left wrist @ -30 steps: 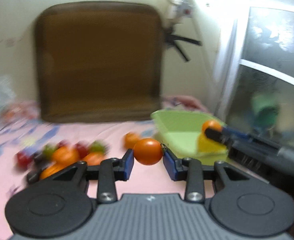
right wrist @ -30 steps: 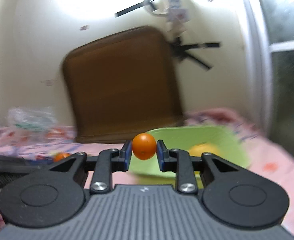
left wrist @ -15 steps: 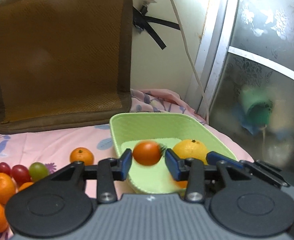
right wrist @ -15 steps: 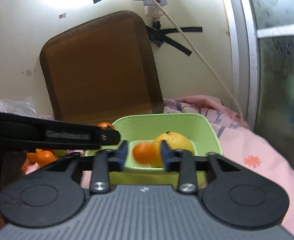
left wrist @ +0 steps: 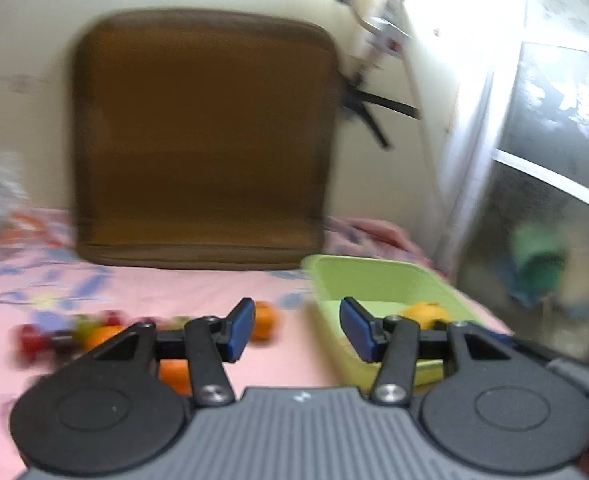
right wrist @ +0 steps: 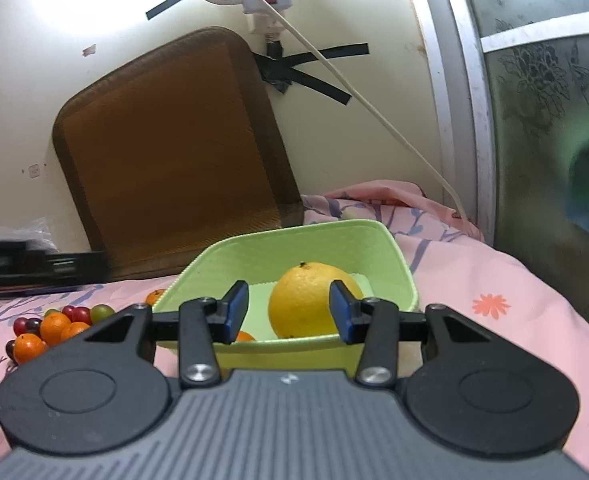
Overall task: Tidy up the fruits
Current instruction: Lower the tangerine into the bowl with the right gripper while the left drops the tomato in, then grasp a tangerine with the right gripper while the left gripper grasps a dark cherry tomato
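Your pink floral bedsheet (right wrist: 490,280) spreads across both views, with the brown seat cushion (right wrist: 174,160) propped against the cream wall behind it. On the sheet sits the light green basket (right wrist: 394,256), and your right tool (right wrist: 289,311) hovers just over its near rim with its blue-padded fingers spread wide and nothing between them. Inside the basket lies the large yellow-orange citrus (right wrist: 302,304), and a small orange fruit (right wrist: 243,336) peeks up beside it at the near wall — only its top shows. Your left tool (left wrist: 297,330) is likewise wide open and holds nothing; its view is blurred, with the basket (left wrist: 374,276) off to its right and the citrus (left wrist: 424,314) showing past the right finger. To the left of the basket, on the sheet, the loose pile of small oranges (right wrist: 50,330) and red and green grapes (right wrist: 79,313) lies well apart from both tools — one more small orange (right wrist: 154,296) sits just beside the basket's left wall.
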